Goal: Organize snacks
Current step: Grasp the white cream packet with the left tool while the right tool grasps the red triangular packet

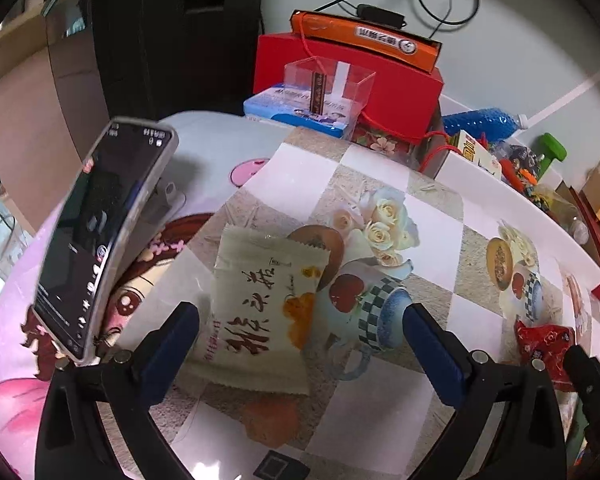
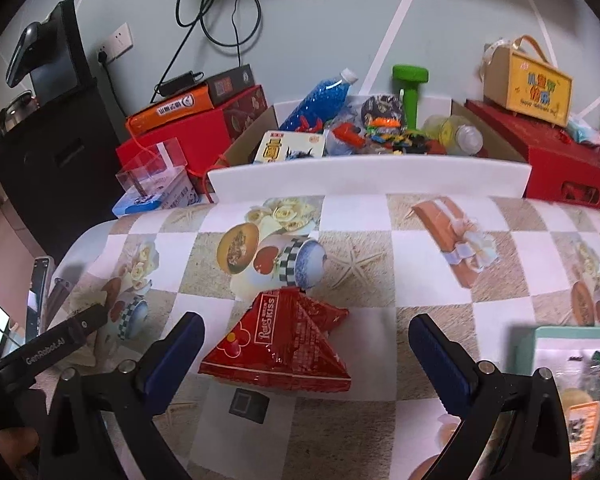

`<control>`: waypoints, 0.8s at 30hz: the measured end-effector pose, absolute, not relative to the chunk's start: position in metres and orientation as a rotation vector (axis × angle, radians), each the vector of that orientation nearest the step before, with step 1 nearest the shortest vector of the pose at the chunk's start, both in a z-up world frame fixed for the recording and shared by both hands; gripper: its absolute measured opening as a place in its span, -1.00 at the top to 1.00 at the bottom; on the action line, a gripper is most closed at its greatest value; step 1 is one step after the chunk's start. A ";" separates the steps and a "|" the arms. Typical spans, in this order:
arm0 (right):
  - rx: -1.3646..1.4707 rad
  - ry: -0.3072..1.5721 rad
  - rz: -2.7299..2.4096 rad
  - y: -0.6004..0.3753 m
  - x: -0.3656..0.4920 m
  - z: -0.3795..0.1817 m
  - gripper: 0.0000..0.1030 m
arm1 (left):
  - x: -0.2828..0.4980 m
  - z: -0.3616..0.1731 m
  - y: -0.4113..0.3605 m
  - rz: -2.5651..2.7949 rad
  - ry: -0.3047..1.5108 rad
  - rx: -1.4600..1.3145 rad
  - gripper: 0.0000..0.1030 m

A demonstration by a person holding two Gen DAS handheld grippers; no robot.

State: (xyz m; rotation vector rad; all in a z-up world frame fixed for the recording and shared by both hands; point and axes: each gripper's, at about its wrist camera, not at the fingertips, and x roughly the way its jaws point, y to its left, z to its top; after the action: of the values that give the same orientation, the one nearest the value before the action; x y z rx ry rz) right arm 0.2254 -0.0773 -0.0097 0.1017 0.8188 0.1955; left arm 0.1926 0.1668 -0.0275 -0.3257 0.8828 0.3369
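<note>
In the left wrist view a cream snack packet (image 1: 262, 312) with dark Chinese writing lies flat on the patterned tablecloth (image 1: 380, 408). My left gripper (image 1: 302, 344) is open, its blue-padded fingers on either side of the packet's near end. In the right wrist view a red snack packet (image 2: 284, 344) lies on the tablecloth (image 2: 420, 272). My right gripper (image 2: 306, 354) is open, its fingers wide on either side of the red packet. The red packet also shows at the right of the left wrist view (image 1: 544, 344). A pale green tray (image 2: 576, 392) with packets sits at the right.
A phone on a stand (image 1: 96, 236) stands close left of the left gripper. At the back are a white-fronted box (image 2: 364, 176) of toys and bottles, red boxes (image 2: 560, 160), an orange box (image 1: 364, 40), a clear plastic box (image 1: 324, 84) and a yellow box (image 2: 528, 88).
</note>
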 end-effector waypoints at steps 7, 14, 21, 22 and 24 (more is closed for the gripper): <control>0.093 0.828 0.194 -0.073 0.226 -0.016 -1.00 | 0.193 -0.036 0.171 0.347 0.889 -0.350 -0.78; 0.107 0.835 0.194 -0.075 0.228 -0.020 -0.99 | 0.194 -0.039 0.168 0.362 0.899 -0.324 -0.61; 0.113 0.841 0.193 -0.075 0.228 -0.022 -0.79 | 0.195 -0.040 0.166 0.374 0.902 -0.302 -0.42; 0.113 0.845 0.192 -0.075 0.229 -0.023 -0.75 | 0.195 -0.040 0.166 0.376 0.902 -0.298 -0.34; 0.119 0.855 0.193 -0.075 0.230 -0.025 -0.53 | 0.195 -0.040 0.166 0.385 0.900 -0.293 -0.18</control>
State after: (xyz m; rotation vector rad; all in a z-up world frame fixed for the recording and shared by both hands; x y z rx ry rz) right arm 0.2300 -0.0749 -0.0245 0.1185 0.8550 0.1926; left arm 0.1948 0.1658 -0.0404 -0.2935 0.8998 0.3848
